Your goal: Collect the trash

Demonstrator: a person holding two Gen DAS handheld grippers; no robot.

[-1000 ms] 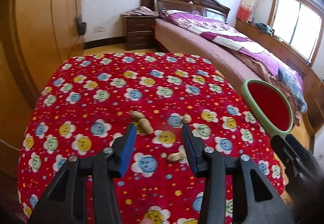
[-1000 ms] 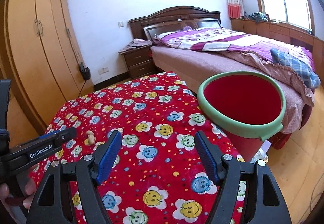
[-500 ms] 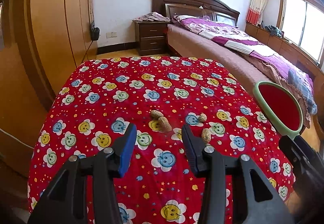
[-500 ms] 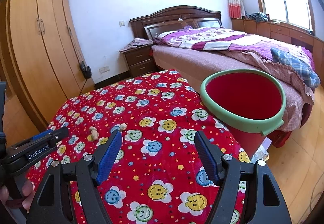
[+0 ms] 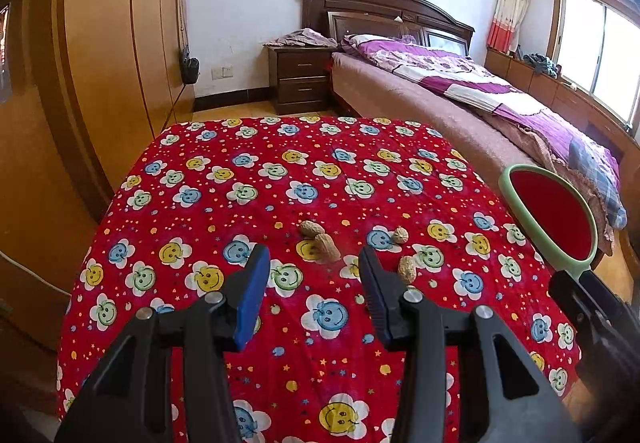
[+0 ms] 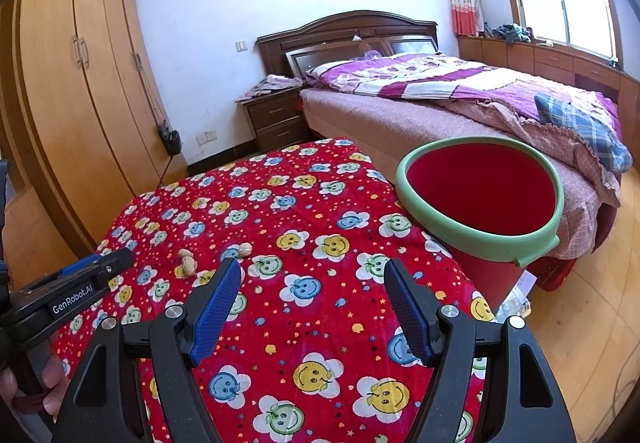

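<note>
Several peanut shells (image 5: 326,247) lie loose on a table covered by a red cloth with smiley flowers (image 5: 240,171). My left gripper (image 5: 314,254) hovers open just short of them, nothing between its blue pads; one shell (image 5: 407,269) sits just right of its right finger. The same shells (image 6: 187,265) appear in the right wrist view beyond the left gripper's tip (image 6: 100,267). My right gripper (image 6: 313,265) is open and empty over the cloth, left of a red bin with a green rim (image 6: 480,141). The bin (image 5: 508,183) stands off the table's right edge.
A bed with purple bedding (image 6: 440,83) runs behind the bin. A dark nightstand (image 5: 300,79) stands beyond the table, a wooden wardrobe (image 5: 100,63) to its left. A hand (image 6: 48,383) holds the left gripper. The right gripper's body (image 5: 592,307) sits at the left view's right edge.
The left gripper has drawn back and tipped up a little, so the shells look smaller and farther ahead. Its jaws stay equally wide. The right gripper has barely shifted.
</note>
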